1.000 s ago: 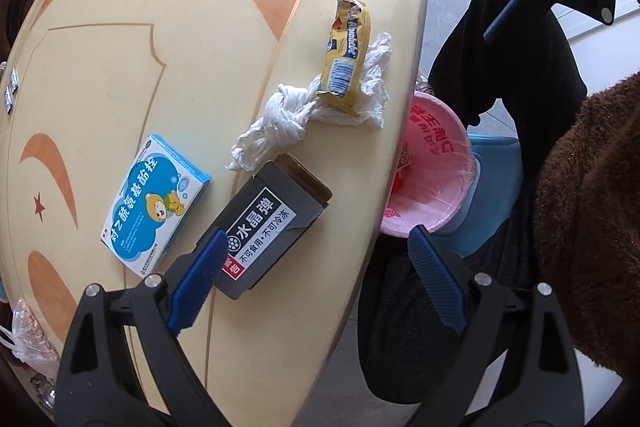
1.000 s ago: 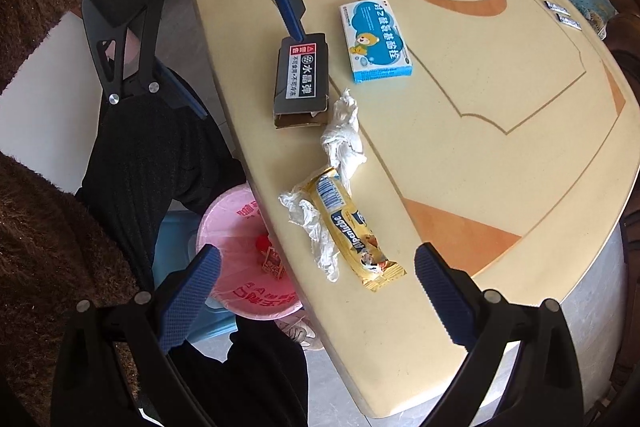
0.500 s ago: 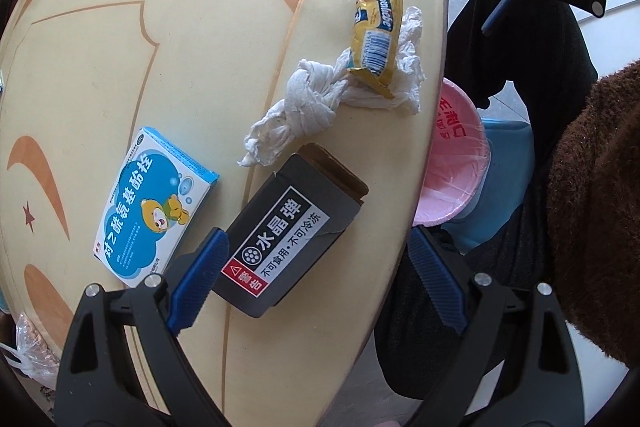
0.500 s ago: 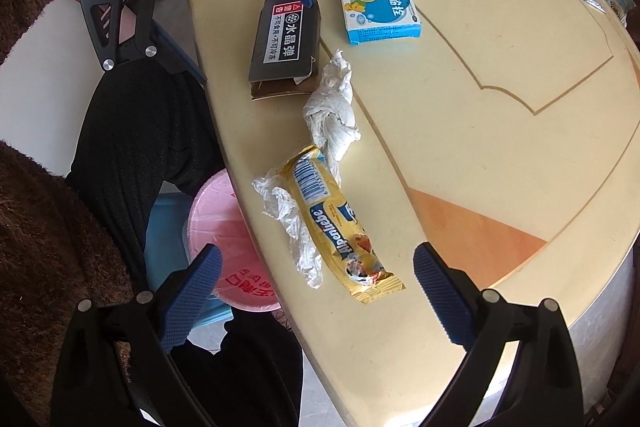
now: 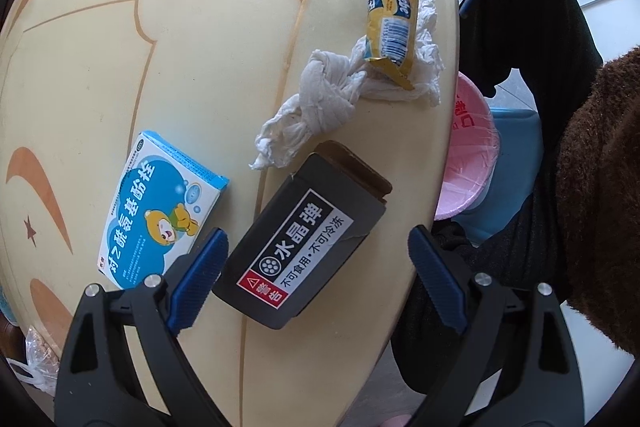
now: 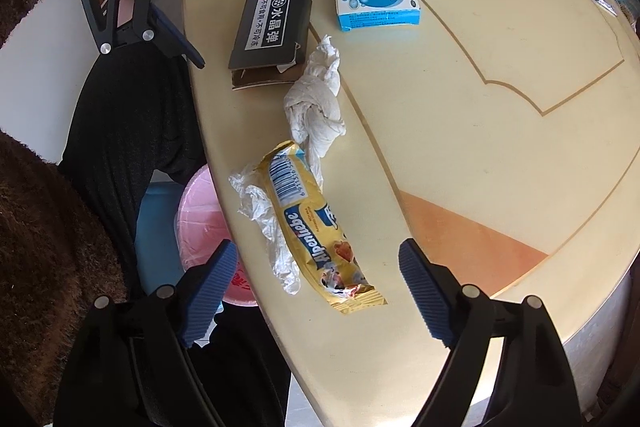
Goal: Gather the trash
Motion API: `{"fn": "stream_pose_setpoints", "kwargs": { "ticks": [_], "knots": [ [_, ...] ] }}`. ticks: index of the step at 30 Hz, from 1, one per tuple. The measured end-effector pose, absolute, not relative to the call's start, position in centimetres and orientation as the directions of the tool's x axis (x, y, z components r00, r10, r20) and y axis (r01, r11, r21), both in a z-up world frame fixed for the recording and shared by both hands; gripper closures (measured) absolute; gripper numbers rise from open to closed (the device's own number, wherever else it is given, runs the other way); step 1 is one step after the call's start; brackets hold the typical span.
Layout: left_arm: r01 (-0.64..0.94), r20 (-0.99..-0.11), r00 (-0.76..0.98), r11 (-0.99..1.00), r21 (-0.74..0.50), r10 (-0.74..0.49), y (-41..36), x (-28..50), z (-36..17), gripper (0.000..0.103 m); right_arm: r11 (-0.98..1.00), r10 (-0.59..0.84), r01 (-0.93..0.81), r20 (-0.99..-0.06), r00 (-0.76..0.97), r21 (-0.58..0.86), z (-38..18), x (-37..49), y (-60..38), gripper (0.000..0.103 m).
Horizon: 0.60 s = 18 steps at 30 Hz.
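Reading "Alpenliebe", yellow wrapper (image 6: 316, 223) overlaps crumpled tissue (image 6: 316, 103).

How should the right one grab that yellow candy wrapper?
Pinch the yellow wrapper across its narrow middle, coming down from above. It lies flat and long, partly on the crumpled tissue, pointing toward the open right gripper, so the fingers probably straddle its sides without turning.

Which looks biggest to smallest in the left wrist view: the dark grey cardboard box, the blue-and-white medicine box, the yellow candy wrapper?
1. Dark grey cardboard box, though it lies nearest the camera.
2. Blue-and-white medicine box.
3. Yellow candy wrapper, farthest away, so its true size is unsure.
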<state>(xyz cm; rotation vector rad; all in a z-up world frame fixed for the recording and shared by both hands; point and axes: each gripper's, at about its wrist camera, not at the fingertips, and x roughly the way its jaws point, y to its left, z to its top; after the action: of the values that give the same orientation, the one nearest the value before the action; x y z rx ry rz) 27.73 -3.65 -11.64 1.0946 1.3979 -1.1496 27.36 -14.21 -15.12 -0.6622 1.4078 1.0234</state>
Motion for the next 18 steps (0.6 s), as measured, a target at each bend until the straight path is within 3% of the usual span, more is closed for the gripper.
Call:
{"fn": "stream_pose_setpoints", "kwargs": {
  "ticks": [2,8,10,11,18],
  "knots": [
    [0.985,-0.991,-0.108,0.142,-0.096,0.078,-3.7,27.9,-12.3,0.014,0.44,0.165,-0.879,-0.979,-0.123,0.184,-15.3,27.5,-14.2,0.037],
    [0.985,-0.988,-0.127,0.126,-0.116,0.083,-4.3,28.0,-13.2,0.014,0.437,0.135,-0.886,-0.985,-0.107,0.156,-16.2,27.8,-14.4,0.043],
    [0.986,-0.988,-0.122,0.122,-0.11,0.091,-4.3,28.0,-13.6,0.018,0.434,0.14,-0.887,-0.984,-0.108,0.158,-16.3,27.8,-14.3,0.06],
    [0.986,-0.988,-0.124,0.126,-0.111,0.097,-4.3,28.2,-13.8,0.022,0.431,0.134,-0.889,-0.985,-0.105,0.154,-16.4,27.8,-14.3,0.062],
    [0.986,-0.988,-0.119,0.126,-0.106,0.101,-4.2,28.0,-14.2,0.027,0.444,0.123,-0.886,-0.989,-0.085,0.131,-16.8,28.0,-14.6,0.064]
  ]
}}
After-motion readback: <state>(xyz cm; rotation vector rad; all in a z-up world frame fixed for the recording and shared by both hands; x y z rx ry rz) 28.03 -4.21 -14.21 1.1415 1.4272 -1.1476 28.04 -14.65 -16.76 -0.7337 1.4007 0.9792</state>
